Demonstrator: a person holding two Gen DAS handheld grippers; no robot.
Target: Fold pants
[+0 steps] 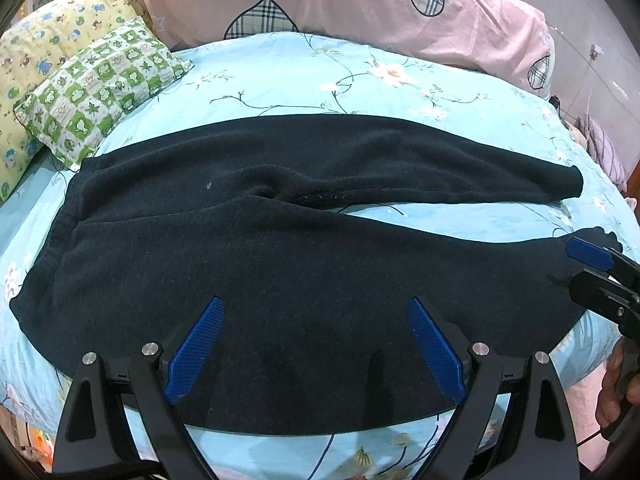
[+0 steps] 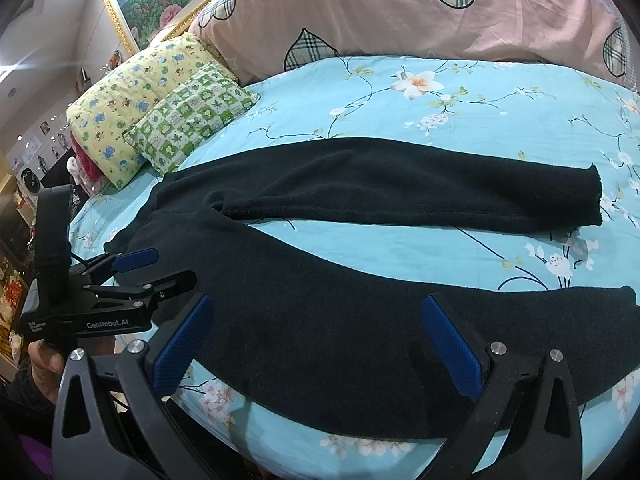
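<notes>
Dark navy pants (image 1: pixel 280 248) lie flat on the bed, waistband to the left, both legs running right and spread apart in a V. My left gripper (image 1: pixel 316 308) is open and empty, hovering over the near leg close to the hip. My right gripper (image 2: pixel 316 304) is open and empty, over the near leg further toward its cuff (image 2: pixel 624 300). The far leg (image 2: pixel 400 184) ends at a raw cuff on the right. The right gripper also shows at the right edge of the left wrist view (image 1: pixel 600 276), and the left gripper at the left of the right wrist view (image 2: pixel 144 276).
A light blue floral bedsheet (image 2: pixel 400 96) covers the bed. A green checked pillow (image 1: pixel 100 88) and a yellow printed pillow (image 1: pixel 36 52) lie at the far left near the waistband. A pink quilt (image 1: pixel 340 4) runs along the back. The bed's near edge is just below the grippers.
</notes>
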